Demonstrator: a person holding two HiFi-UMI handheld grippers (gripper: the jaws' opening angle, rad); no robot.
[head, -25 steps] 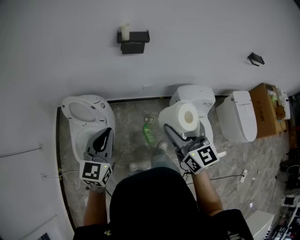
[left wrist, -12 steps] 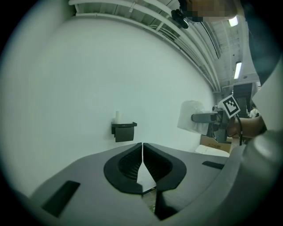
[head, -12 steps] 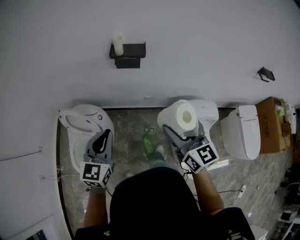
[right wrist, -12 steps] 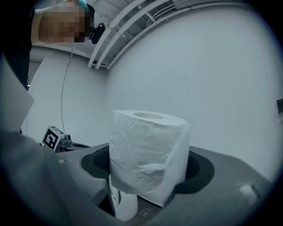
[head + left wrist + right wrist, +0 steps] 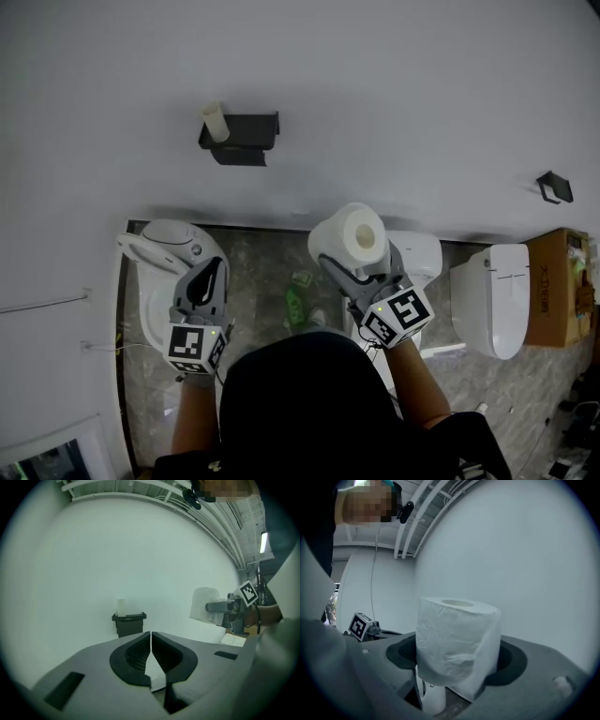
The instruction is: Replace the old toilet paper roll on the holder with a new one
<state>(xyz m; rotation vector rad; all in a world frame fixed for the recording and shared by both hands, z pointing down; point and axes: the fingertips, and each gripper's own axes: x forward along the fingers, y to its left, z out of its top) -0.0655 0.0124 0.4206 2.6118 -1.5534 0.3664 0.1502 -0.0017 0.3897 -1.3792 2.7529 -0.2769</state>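
Occlusion first: person's head (image 5: 309, 403) blocks the lower floor (image 5: 258, 253), and the middle toilet (image 5: 424, 253) is mostly hidden under the right gripper (image 5: 359, 261) and its load. In the right gripper view the right pads are buried behind the paper. Old core (image 5: 215, 122) is small in every view, a bare pale tube sticking up slightly tilted at the left end of the black holder (image 5: 246, 142); can't tell how it is seated there. Left gripper (image 5: 214, 268) jaws are clenched, tips meeting along a thin seam, nothing between them. Right jaws are spread wide and clamped on the new toilet paper roll (image 5: 349, 238), which is full and white, standing on end between them with its hole facing up and the outer sheet a bit loose at the lower edge. Holder hangs on the white wall (image 5: 394, 94), well ahead of the left jaws and slightly to their left, and well apart from the right jaws, off to their left. Left toilet (image 5: 164, 246) lies right under the left jaws. Green bottle (image 5: 298, 306) is on the marble floor between the two grippers. Third toilet (image 5: 502, 298), cardboard box (image 5: 559, 286) and a small black bracket (image 5: 555, 186) on the wall sit well to the right of the right jaws.
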